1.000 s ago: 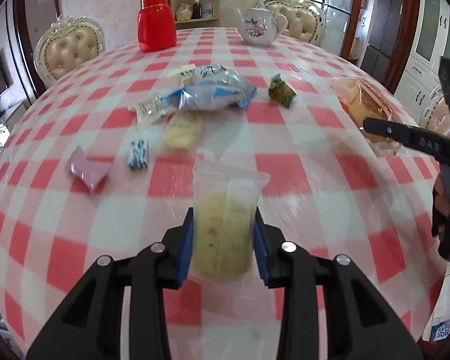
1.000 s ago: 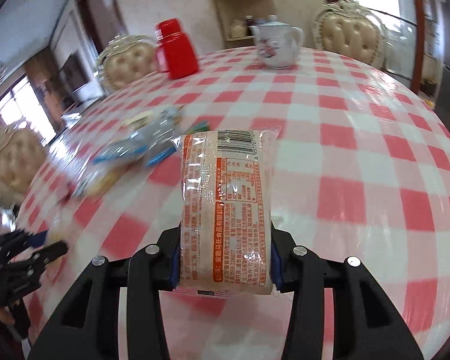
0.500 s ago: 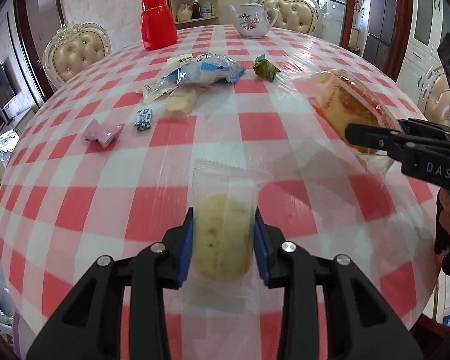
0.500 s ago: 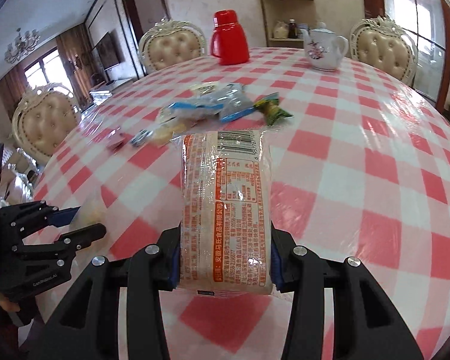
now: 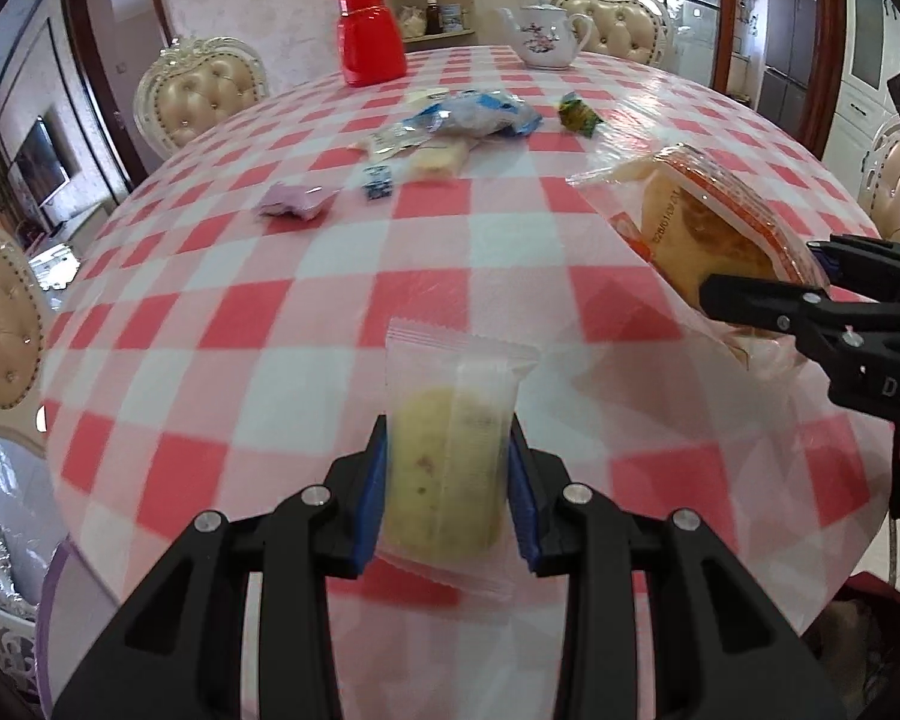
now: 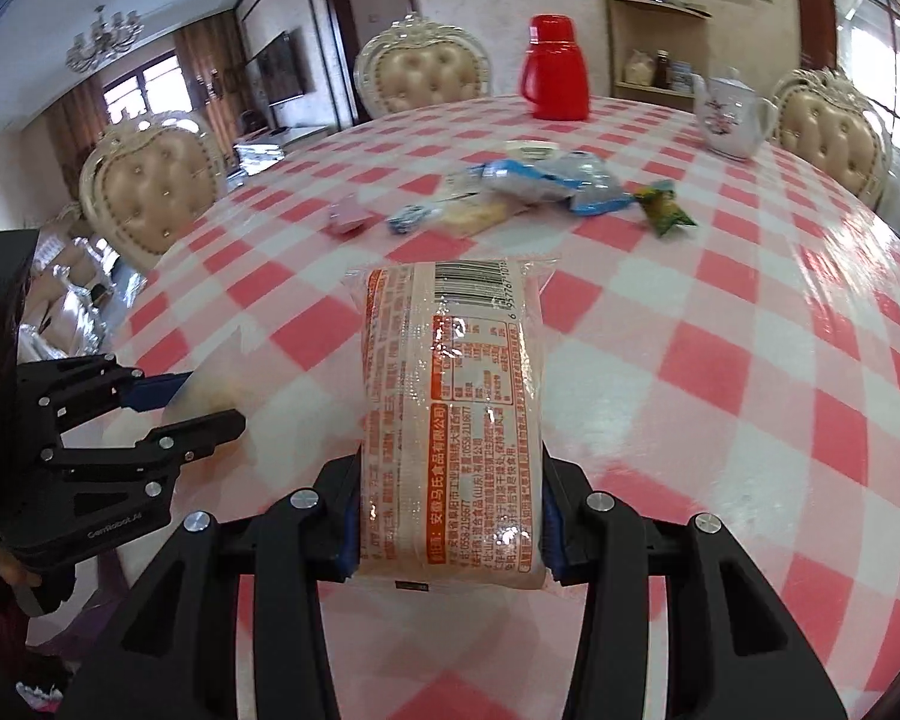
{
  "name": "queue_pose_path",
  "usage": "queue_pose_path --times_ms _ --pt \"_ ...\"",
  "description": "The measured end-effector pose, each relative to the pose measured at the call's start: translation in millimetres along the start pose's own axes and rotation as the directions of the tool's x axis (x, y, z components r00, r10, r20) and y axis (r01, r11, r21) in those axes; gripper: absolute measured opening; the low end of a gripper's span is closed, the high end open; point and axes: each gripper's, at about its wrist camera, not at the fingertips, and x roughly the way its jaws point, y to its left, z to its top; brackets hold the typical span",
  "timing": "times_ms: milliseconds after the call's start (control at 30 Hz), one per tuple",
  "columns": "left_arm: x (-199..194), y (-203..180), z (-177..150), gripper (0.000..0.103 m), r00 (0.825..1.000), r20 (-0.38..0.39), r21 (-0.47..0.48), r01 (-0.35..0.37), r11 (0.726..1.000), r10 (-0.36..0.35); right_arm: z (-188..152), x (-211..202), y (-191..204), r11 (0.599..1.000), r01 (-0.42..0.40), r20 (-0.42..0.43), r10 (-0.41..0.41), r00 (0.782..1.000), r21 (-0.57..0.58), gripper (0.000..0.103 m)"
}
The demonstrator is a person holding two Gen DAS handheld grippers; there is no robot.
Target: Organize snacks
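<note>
- Carrying two packs above the table (image 5: pixel 510 252), I judge the step as mid-transfer.
- My right gripper (image 6: pixel 447 516) pinches the orange pack (image 6: pixel 450 414).
- My left gripper (image 5: pixel 447 498) pinches the cake pack (image 5: pixel 450 450).
- Next: pick a drop spot; none shows.

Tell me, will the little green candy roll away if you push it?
Probably not. The green candy looks flat with twisted wrapper ends, so it would likely slide on the shiny checked tablecloth. It seems light and easy to nudge.
</note>
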Motion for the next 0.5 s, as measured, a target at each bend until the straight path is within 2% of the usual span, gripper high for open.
queue_pose_path --times_ms 333,500 --pt "-32 37 -39 0.036 0.998 -0.005 -0.039 -0.062 0.997 0.061 -5 -3 65 0.991 -0.065 -0.011 0.064 0.998 -0.113 0.044" --pt "-48 60 -63 0.036 0.994 -0.022 -0.065 -0.106 0.992 0.105 -9 -2 107 0.975 -0.114 -0.028 0.110 0.994 -0.193 0.044"
